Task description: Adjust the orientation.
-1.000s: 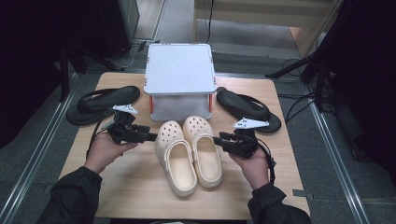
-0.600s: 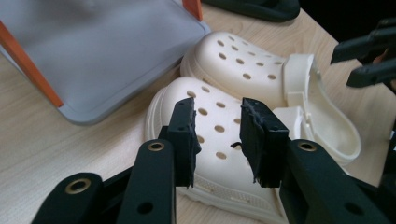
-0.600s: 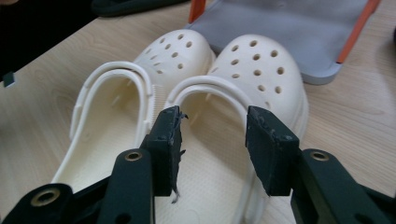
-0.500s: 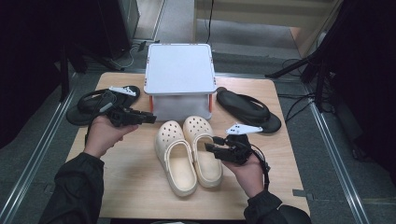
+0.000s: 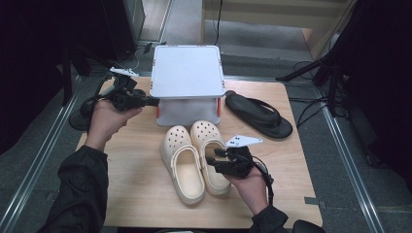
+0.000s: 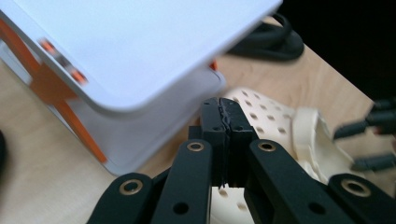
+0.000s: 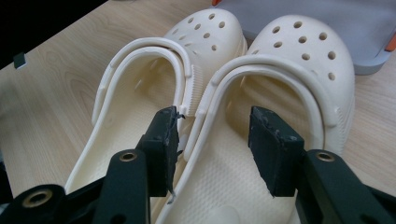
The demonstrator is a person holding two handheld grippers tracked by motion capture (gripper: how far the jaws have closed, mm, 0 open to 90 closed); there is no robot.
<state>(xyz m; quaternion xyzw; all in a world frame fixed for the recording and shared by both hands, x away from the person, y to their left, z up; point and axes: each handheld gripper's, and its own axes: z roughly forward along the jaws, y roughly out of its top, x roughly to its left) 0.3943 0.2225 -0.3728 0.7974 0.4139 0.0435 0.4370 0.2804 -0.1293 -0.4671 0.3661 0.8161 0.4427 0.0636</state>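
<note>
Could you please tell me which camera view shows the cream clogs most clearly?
The right gripper view: the cream clogs are close and sharp there. The high view shows the whole pair, smaller; the left gripper view catches one blurred clog.

Both sleeves dark, black-ish jacket fabric. Left claw: black body, brass-coloured pivot rivets, flat black pads, pale three-cornered plate on top. Right claw: same build, white plate w/ dots, black cable trailing past wrist.
</note>
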